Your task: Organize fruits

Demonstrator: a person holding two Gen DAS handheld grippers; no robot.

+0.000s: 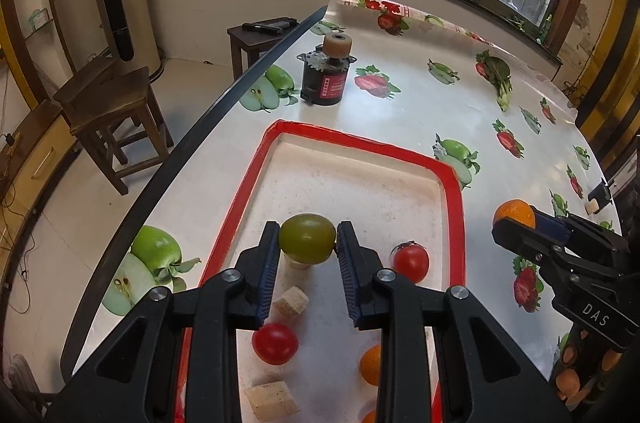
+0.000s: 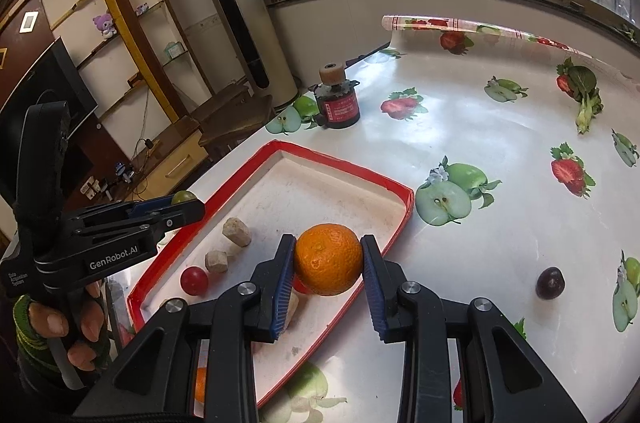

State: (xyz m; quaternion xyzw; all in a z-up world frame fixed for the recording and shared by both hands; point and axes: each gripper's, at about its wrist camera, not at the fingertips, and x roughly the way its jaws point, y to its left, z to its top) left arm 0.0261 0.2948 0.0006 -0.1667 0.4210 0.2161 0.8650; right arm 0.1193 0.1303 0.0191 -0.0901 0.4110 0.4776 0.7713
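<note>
Our left tool (image 1: 307,239) pinches a green fruit (image 1: 307,238) over the red-rimmed tray (image 1: 372,144); our right tool (image 2: 328,255) pinches an orange (image 2: 328,259) above the tray's near edge. Below: two red tomatoes (image 1: 275,343), wooden blocks (image 1: 292,299). A dark plum (image 2: 550,283) sits alone on the table (image 2: 500,223); a motor (image 2: 339,99) stands beyond the tray.

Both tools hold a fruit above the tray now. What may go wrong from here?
The green fruit is pinched only at its sides by the left tool, so it may slip out onto the wooden blocks below. The right tool holds the orange near the red tray rim; released there, it might roll off onto the table.
</note>
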